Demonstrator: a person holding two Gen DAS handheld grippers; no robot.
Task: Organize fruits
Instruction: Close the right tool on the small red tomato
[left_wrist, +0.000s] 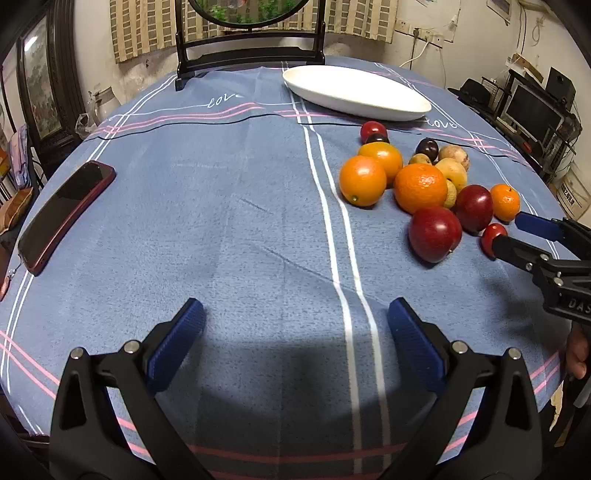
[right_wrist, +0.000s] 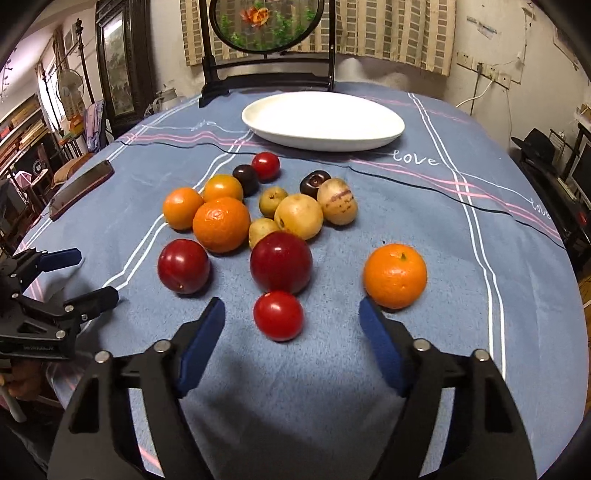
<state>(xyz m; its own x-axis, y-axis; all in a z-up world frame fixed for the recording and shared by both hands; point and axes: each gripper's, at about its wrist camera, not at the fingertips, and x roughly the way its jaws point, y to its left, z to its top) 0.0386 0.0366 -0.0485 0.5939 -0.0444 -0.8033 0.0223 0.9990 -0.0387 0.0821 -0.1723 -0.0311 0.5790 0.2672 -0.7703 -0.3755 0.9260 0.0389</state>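
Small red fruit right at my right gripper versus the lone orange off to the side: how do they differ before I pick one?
The small red fruit is smooth, glossy and clearly smaller; the lone orange is bigger, dimpled, with a stem spot on top. The red fruit lies centred ahead of the open right gripper; the orange sits beyond its right fingertip. Both rest on the tablecloth, outside the white plate.

White cursive "love" stitched on the blue striped tablecloth (right_wrist: 416, 158) just before the white oval plate (right_wrist: 321, 120); repeated toward cloth's right edge.
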